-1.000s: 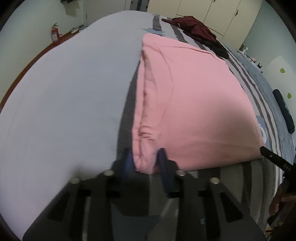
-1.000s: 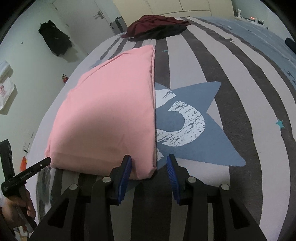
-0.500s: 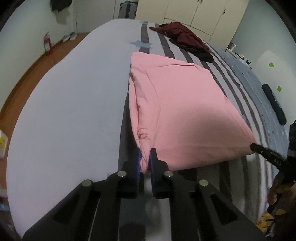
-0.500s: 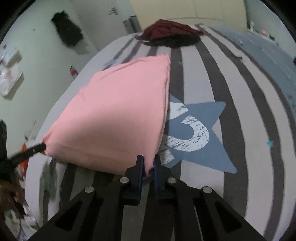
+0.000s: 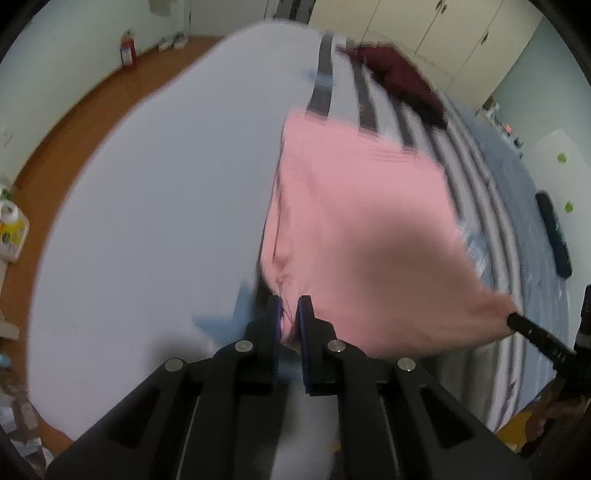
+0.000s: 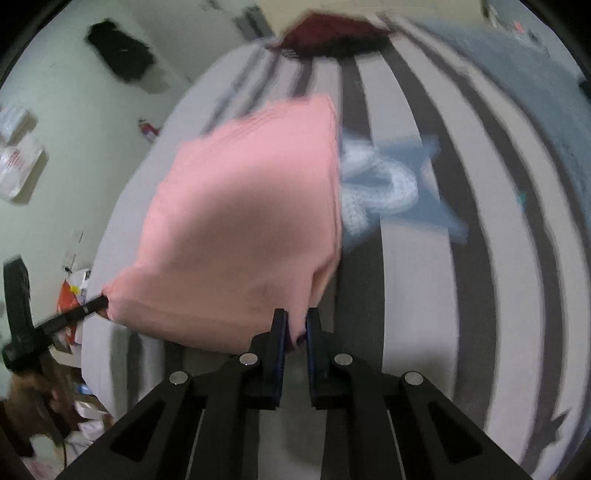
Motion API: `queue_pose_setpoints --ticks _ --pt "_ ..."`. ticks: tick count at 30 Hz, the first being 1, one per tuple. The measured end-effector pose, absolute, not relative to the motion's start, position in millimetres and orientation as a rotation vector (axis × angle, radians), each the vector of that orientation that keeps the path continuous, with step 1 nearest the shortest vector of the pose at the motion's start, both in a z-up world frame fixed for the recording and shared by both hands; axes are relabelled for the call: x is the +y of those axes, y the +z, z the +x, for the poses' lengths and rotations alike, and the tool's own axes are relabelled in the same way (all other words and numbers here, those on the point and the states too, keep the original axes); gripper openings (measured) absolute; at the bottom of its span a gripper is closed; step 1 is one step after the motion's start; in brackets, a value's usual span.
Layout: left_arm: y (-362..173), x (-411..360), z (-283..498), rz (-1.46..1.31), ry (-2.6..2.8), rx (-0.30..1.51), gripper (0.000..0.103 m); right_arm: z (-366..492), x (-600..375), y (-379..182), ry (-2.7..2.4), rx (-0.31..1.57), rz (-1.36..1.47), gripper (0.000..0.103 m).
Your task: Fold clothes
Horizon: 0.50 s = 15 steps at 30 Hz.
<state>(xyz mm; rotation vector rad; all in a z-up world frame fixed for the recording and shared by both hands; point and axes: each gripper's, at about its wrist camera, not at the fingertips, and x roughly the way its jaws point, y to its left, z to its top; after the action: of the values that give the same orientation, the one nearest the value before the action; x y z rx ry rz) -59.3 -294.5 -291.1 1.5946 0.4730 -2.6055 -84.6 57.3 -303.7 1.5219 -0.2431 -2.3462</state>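
Pink cloth [image 5: 362, 229] is the thing to fold, and it lies on the bed [image 5: 155, 192]. It looks already folded once, since its left side shows thick stacked edges. The near end is up off the bed and the far end seems to rest on the striped cover [image 6: 413, 295], though the blur makes that hard to tell.

Each tool has one near corner. The left tool [image 5: 289, 317] is pinched almost shut on the left corner, with only a thin bit of pink between its blue pads. The right tool [image 6: 296, 326] is pinched just as tight on the right corner. In the left view the right tool's tip [image 5: 532, 330] shows at the far side of the cloth, with the pink pulled to a point at it.

Why two corners at once? I think it is so the near edge stays straight and flat between them. If only one corner were held, the cloth would sag and twist. Both tools point down at a slant, so the cloth hangs below them and they can carry the edge over.

My guess is that the near edge will go across to meet the far edge. A dark red pile [image 6: 332, 35] sits well apart at the far end of the bed, so it is not in the way. A blue star [image 6: 402, 184] on the cover shows just beside the cloth.
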Motion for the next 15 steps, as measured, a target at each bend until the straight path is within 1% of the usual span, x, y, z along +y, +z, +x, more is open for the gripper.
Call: queue_pose_setpoints --ticks 1,3,5,8,12,14,15 --pt "-271 -295 -74 1.541 -2.642 0.458 0.007 -90 57 -290 -2.363 -0.236 1.486 0.009" --pt "-250 -297 -106 1.468 -2.699 0.439 0.007 -109 58 -266 -2.402 -0.233 1.413 0.009" --pt "-242 -301 -138 1.396 -2.747 0.434 0.007 -137 59 -252 -2.434 -0.25 1.352 0.009" --pt "-256 -308 -200 1.349 -2.791 0.356 0.007 -201 49 -251 -2.485 -0.244 1.266 0.008" --pt "-302 -318 -277 1.406 -2.774 0.321 0.007 -296 38 -286 -2.509 -0.275 1.287 0.008" --pt "-315 -318 -292 1.406 -2.729 0.343 0.006 -330 34 -306 -2.498 -0.292 1.327 0.011" --pt "-318 -326 -301 1.414 -2.705 0.394 0.007 -341 35 -315 -2.498 -0.302 1.358 0.011"
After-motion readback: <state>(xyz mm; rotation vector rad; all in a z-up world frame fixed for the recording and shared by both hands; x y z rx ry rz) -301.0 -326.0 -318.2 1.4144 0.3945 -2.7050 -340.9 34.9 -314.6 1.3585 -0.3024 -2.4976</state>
